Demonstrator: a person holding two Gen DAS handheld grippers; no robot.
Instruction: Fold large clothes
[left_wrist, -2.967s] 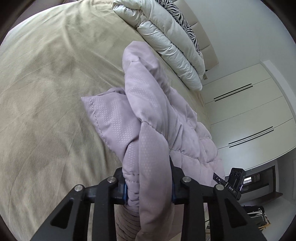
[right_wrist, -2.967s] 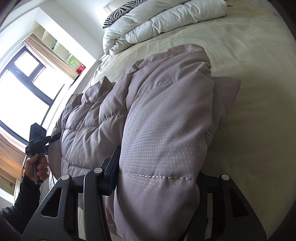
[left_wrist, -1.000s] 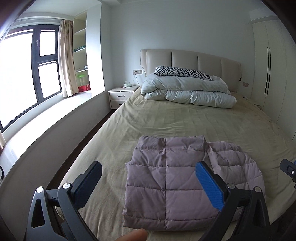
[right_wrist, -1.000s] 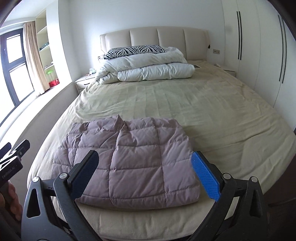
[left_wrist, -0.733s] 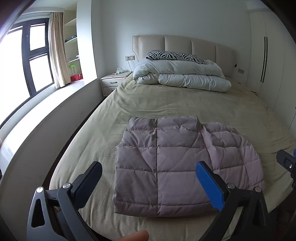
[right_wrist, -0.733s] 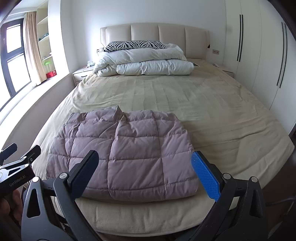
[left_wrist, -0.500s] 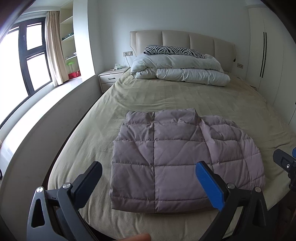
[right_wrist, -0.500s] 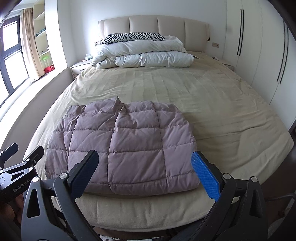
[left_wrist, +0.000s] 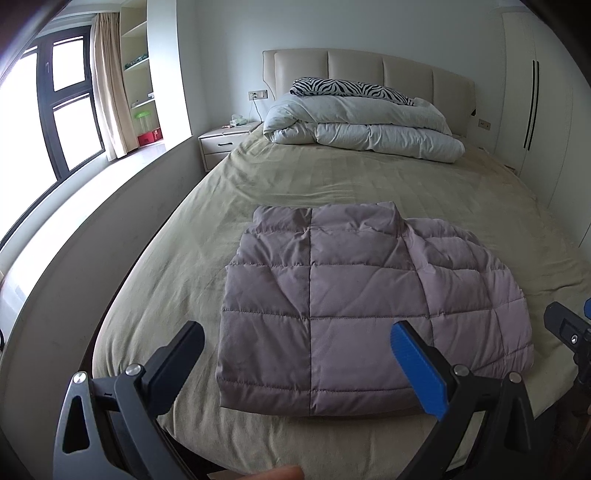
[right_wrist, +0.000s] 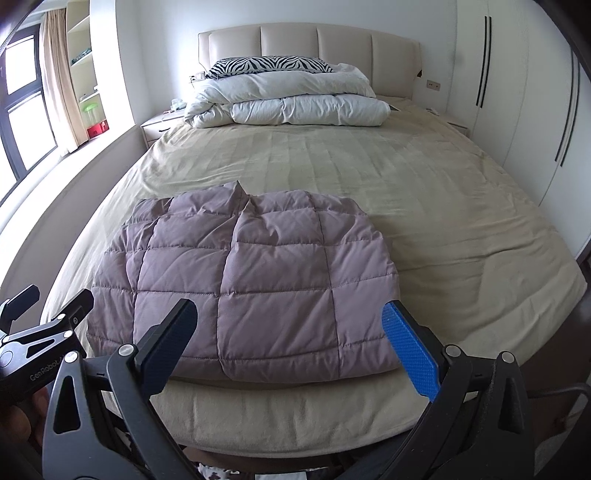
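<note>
Through my left wrist camera, my left gripper (left_wrist: 295, 356) hangs with its jaws spread wide and nothing between them, held off the near edge of the bed (left_wrist: 332, 177). The mauve quilted jacket (left_wrist: 354, 299) lies folded into a flat, roughly rectangular bundle on the beige sheet, near the foot of the bed and slightly right of centre in this view, with one layer sticking out to the right from under the top panel. Far off at the head of the bed a white duvet (left_wrist: 362, 127) is folded, with a zebra-print pillow (left_wrist: 351, 88) on top of it, and a nightstand (left_wrist: 225, 142) stands at the far left beside the bed. At the right edge I catch a bit of my right gripper (left_wrist: 570, 332). Through my right wrist camera, my right gripper (right_wrist: 290, 341) is likewise wide open and empty, clear of the fabric, at the foot of the bed (right_wrist: 443, 206). The jacket (right_wrist: 251, 280) sits just ahead, left of centre, its near edge close to the mattress edge. My left gripper (right_wrist: 40, 325) shows at the lower left, and the duvet (right_wrist: 295, 101) and pillow (right_wrist: 266, 64) lie far ahead by the headboard
</note>
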